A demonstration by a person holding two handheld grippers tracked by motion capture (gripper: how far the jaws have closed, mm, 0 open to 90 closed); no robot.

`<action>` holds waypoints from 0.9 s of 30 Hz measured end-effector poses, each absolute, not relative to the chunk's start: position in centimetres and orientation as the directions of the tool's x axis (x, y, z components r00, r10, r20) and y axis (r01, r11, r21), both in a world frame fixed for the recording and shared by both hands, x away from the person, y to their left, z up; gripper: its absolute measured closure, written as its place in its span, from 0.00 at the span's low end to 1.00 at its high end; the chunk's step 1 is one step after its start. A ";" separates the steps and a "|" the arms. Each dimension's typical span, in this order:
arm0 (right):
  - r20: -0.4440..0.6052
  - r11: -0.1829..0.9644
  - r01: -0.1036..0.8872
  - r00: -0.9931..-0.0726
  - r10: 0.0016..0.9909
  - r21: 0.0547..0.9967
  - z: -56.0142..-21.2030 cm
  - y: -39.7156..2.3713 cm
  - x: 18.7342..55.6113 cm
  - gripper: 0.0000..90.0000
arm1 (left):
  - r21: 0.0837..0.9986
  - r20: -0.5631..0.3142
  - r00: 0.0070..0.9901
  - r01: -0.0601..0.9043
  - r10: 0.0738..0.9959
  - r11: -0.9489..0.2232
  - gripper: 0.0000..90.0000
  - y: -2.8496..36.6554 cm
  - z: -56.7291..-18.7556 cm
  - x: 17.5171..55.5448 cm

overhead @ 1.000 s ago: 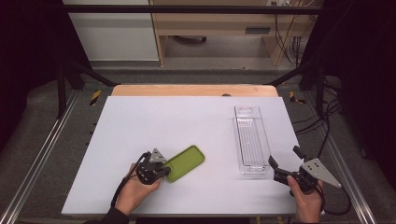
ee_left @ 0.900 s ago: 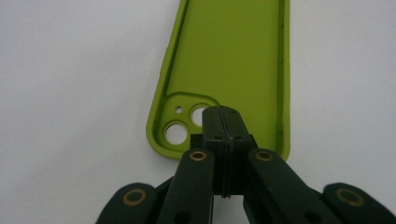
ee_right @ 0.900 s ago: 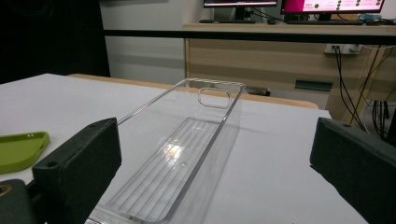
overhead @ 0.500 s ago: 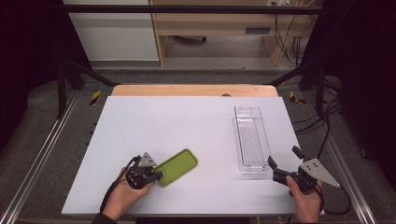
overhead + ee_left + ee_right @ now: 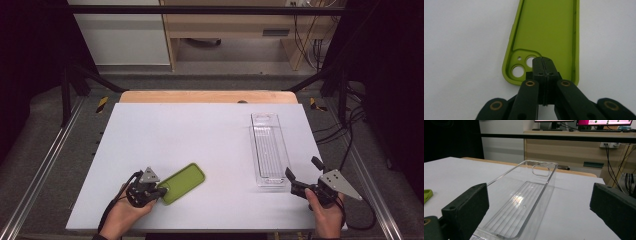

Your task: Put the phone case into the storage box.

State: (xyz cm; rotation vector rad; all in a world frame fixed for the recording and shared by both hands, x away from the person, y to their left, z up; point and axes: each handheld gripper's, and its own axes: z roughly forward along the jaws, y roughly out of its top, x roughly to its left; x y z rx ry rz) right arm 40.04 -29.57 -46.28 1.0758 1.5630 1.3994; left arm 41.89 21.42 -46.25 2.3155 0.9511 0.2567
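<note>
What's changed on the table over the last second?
The left claw, shut on the green phone case, has slid it toward the table's left edge. The clear tray and the open right claw stayed where they were.

The white table (image 5: 150,135) lies bare across the centre and upper left of the high view, giving wide passage there. At lower left the green phone case (image 5: 183,183) lies flat and low. At the right a clear tray (image 5: 269,150) stands lengthwise, its walls blocking sideways sweeps there.
</note>
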 end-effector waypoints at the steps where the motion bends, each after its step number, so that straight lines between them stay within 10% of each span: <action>1: -0.006 0.043 0.098 -0.352 0.936 0.994 -46.3 -29.6 40.0 0.03 | 0.613 -0.046 0.718 0.569 0.694 -0.548 1.00 21.5 -46.2 41.9; 8: -0.007 0.044 0.098 -0.351 0.937 0.994 -46.3 -29.6 40.0 0.03 | 0.684 -0.003 0.714 0.512 0.700 -0.519 0.91 22.3 -44.8 41.6; 17: -0.006 0.044 0.101 -0.353 0.936 0.994 -46.4 -29.5 40.0 0.03 | 0.760 0.012 0.694 0.461 0.720 -0.458 0.19 22.9 -44.6 42.5; 27: -0.005 0.042 0.097 -0.354 0.935 0.994 -46.3 -29.6 40.0 0.03 | 0.710 -0.005 0.754 0.465 0.657 -0.528 0.07 21.3 -46.6 42.6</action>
